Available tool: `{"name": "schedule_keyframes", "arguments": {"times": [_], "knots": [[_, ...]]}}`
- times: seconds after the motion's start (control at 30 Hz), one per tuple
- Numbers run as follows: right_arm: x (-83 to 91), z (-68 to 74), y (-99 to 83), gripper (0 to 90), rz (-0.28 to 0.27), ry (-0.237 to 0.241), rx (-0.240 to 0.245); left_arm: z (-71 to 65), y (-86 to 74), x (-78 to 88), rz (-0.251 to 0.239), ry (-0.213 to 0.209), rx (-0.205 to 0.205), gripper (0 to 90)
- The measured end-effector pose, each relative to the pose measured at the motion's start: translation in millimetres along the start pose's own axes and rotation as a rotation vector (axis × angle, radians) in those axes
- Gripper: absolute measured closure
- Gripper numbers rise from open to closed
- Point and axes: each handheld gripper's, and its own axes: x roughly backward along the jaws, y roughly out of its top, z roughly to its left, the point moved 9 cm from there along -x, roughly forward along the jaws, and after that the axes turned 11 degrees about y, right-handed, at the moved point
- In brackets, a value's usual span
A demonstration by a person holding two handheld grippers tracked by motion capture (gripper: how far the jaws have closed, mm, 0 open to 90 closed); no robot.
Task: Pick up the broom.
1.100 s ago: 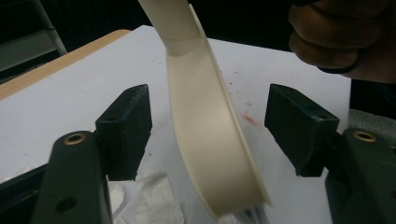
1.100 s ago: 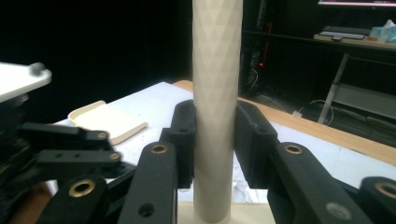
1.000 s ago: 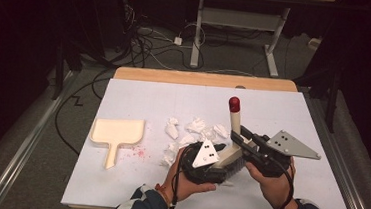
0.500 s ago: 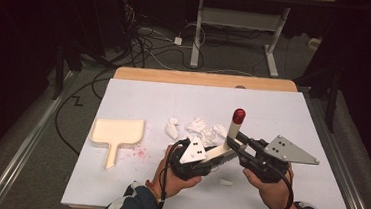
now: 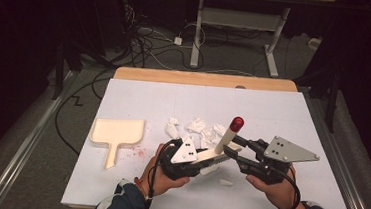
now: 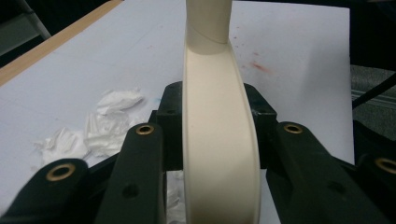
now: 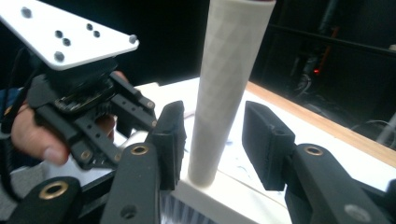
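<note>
A cream brush with a long handle and a red tip is held tilted above the white table sheet. My left gripper is shut on the brush's cream head, its pads pressing both sides. My right gripper has just been opening. Its jaws stand on either side of the handle, with a gap showing on the right side. A cream dustpan lies flat at the left. Crumpled white paper scraps lie just beyond the grippers.
A small white scrap lies near the front edge between the hands. Red specks mark the sheet beside the dustpan's handle. The wooden table edge runs along the back, with cables and desk legs on the floor beyond.
The left hand has shifted a little to the left and its jaws have closed on the brush head. The right jaws have come off the handle, and the red tip has sunk and tilted.
</note>
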Motion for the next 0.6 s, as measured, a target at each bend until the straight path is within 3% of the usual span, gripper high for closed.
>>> {"name": "schedule_keyframes", "arguments": {"times": [0.03,0.07,0.13,0.2,0.3,0.33,0.37,0.4,0.6], "knots": [[0.0,0.0,0.0,59.1,0.0,0.0,0.0,0.0,0.0,0.0,0.0,0.0,0.0,64.9],[2.6,-2.4,-2.2,56.5,0.016,0.041,0.003,0.9,-1.1,1.1,0.008,-0.015,-0.002,64.9],[4.0,-3.8,-3.8,55.3,0.027,0.052,0.004,0.8,-1.5,1.8,0.014,-0.019,-0.011,64.9],[11.4,-13.0,-8.6,49.5,0.059,0.075,0.048,-0.2,-2.4,3.3,0.028,-0.034,-0.034,64.9],[14.8,-17.6,-13.2,46.4,0.086,0.102,0.059,-3.4,-2.0,5.4,0.033,-0.061,-0.042,64.9],[15.2,-18.4,-20.1,41.6,0.135,0.166,0.062,-5.9,-1.2,7.1,0.033,-0.085,-0.05,64.9],[15.2,-18.4,-20.1,41.6,0.135,0.166,0.062,-5.9,-1.2,7.1,0.033,-0.085,-0.05,64.9],[13.7,-20.3,-28.0,39.5,0.178,0.193,0.069,-9.2,-0.5,8.6,0.029,-0.115,-0.059,64.9],[4.8,-14.8,-42.4,34.2,0.229,0.308,0.066,-19.7,0.2,10.2,0.019,-0.178,-0.087,64.9]]}}
